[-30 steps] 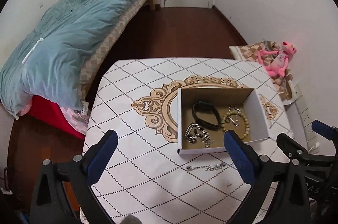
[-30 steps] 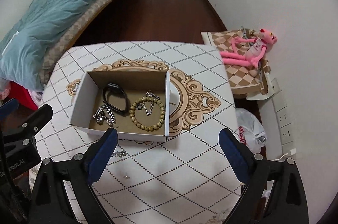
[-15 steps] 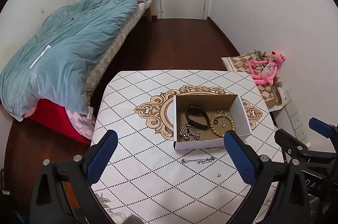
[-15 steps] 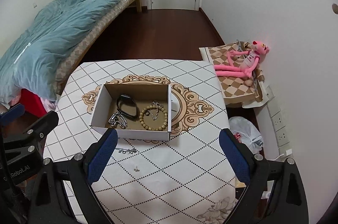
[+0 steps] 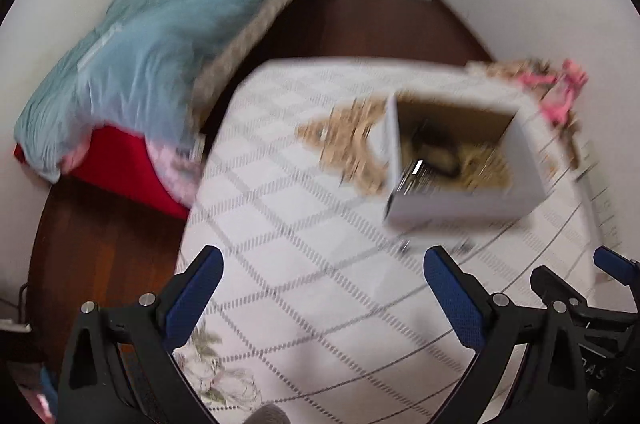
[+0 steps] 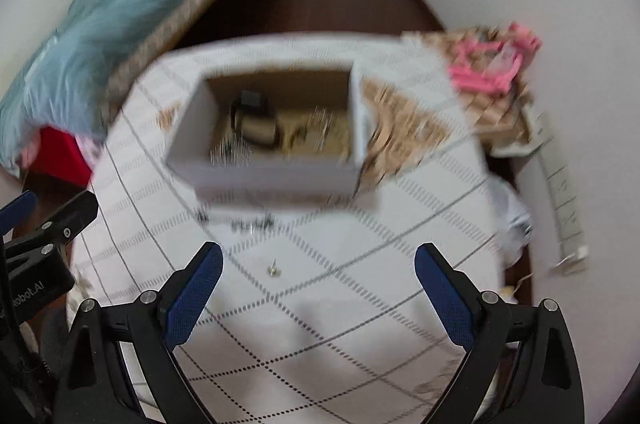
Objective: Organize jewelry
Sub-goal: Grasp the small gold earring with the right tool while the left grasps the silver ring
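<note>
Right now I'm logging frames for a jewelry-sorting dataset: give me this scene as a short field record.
left gripper: open, empty
right gripper: open, empty
cardboard box: on table, holds black band and beads (blurred)
loose chain: on tablecloth, outside the box's near wall
small stud: on tablecloth, between chain and right gripper
image quality: motion blur, both views

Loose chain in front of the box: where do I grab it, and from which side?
Judging through blur, the chain lies flat along the box's front wall. Come from above with the right hand-held gripper, pinching across its middle, where it is thin.
</note>
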### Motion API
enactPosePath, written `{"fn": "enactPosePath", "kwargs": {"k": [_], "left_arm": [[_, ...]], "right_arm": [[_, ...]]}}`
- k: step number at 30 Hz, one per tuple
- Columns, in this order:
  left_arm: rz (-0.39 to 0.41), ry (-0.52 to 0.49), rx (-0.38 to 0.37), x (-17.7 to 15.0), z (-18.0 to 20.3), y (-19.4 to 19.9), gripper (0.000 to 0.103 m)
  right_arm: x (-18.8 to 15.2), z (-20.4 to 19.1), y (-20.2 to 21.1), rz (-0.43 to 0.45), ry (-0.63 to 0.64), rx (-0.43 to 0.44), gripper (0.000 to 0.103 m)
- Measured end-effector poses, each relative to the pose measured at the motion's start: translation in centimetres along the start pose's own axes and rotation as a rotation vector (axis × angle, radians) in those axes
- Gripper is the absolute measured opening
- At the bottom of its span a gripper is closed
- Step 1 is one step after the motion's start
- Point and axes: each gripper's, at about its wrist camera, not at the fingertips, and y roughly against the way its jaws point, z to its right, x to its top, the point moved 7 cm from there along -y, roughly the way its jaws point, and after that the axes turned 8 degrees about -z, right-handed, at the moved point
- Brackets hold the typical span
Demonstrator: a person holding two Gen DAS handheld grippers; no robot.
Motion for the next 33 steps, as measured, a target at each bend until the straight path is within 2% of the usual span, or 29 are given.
{"fn": "enactPosePath", "kwargs": {"k": [2, 4, 6, 7, 11, 13, 14, 18, 23, 26, 28, 30, 32, 33], "left_arm": [[-0.057, 0.002, 0.020, -1.5, -0.5, -2.3, 0.103], [-0.091, 0.007, 0.029, -2.7, -0.9, -3.8, 0.102], [-0.122, 0.013, 0.041, -3.6, -1.3, -5.0, 0.103], [-0.131, 0.015, 0.045, -3.9, -1.5, -5.5, 0.103], [-0.153, 0.014, 0.053, -4.5, -2.0, -6.7, 0.102], [-0.151, 0.013, 0.049, -4.3, -2.0, -6.9, 0.103], [-0.150, 0.010, 0.046, -4.1, -1.8, -7.1, 0.103], [-0.123, -0.006, 0.003, -2.6, -0.3, -7.2, 0.102], [-0.099, -0.046, -0.079, -0.9, 2.9, -8.1, 0.102], [-0.091, -0.075, -0.101, -0.2, 4.5, -8.6, 0.093], [-0.090, -0.100, -0.123, 0.1, 5.6, -8.9, 0.090], [-0.082, -0.126, -0.133, 0.3, 6.5, -9.1, 0.079], [-0.089, -0.152, -0.139, 0.3, 7.3, -9.4, 0.056], [-0.093, -0.160, -0.148, 0.3, 7.5, -9.6, 0.049]], "right_arm": [[-1.0, -0.6, -2.8, -0.038, -0.002, 0.018, 0.097], [-1.8, -1.2, -4.7, -0.054, -0.004, 0.037, 0.090], [-2.3, -1.9, -6.3, -0.059, -0.006, 0.056, 0.079], [-2.5, -2.1, -6.8, -0.059, -0.006, 0.063, 0.077], [-2.9, -3.0, -8.3, -0.037, 0.018, 0.044, 0.055], [-2.8, -3.1, -8.2, -0.008, 0.034, 0.022, 0.028], [-2.8, -3.1, -8.3, 0.000, 0.033, 0.015, 0.009], [-2.6, -2.0, -8.0, 0.014, -0.005, 0.039, 0.009], [-2.4, 1.6, -7.0, 0.029, -0.098, 0.045, 0.009], [-2.2, 3.5, -6.5, 0.034, -0.135, 0.037, 0.009], [-2.3, 4.5, -6.2, 0.035, -0.149, 0.026, 0.009], [-2.4, 5.2, -6.2, 0.030, -0.164, 0.027, 0.009], [-2.6, 5.8, -6.2, 0.027, -0.178, 0.024, 0.009], [-2.7, 6.0, -6.2, 0.026, -0.182, 0.024, 0.009]]}}
